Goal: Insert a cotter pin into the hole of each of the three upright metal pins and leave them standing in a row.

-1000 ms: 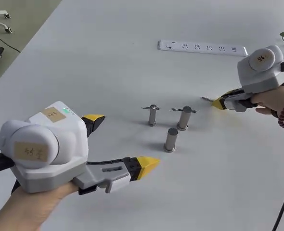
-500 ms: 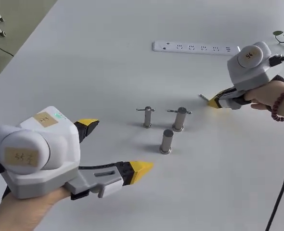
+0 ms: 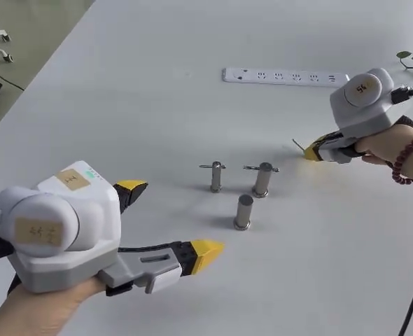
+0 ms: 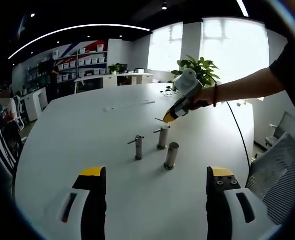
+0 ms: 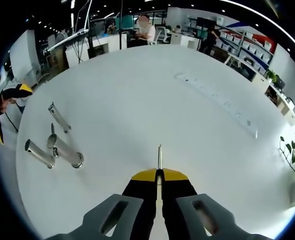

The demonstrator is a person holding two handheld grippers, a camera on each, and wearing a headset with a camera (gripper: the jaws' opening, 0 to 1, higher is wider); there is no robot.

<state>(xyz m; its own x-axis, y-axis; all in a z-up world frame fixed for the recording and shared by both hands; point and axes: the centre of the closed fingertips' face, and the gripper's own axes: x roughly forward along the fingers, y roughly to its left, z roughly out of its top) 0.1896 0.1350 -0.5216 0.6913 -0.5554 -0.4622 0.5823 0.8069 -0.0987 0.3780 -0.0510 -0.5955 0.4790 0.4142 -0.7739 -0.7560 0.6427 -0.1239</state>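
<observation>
three metal pins upright | power strip behind | left claw released | right claw grasping cotter pin

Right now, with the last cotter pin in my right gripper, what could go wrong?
The cotter pin is pinched by its end in the right gripper and may twist on contact. The bare metal pin stands unheld, the left gripper open and apart; a push could topple it into the two finished pins.
</observation>
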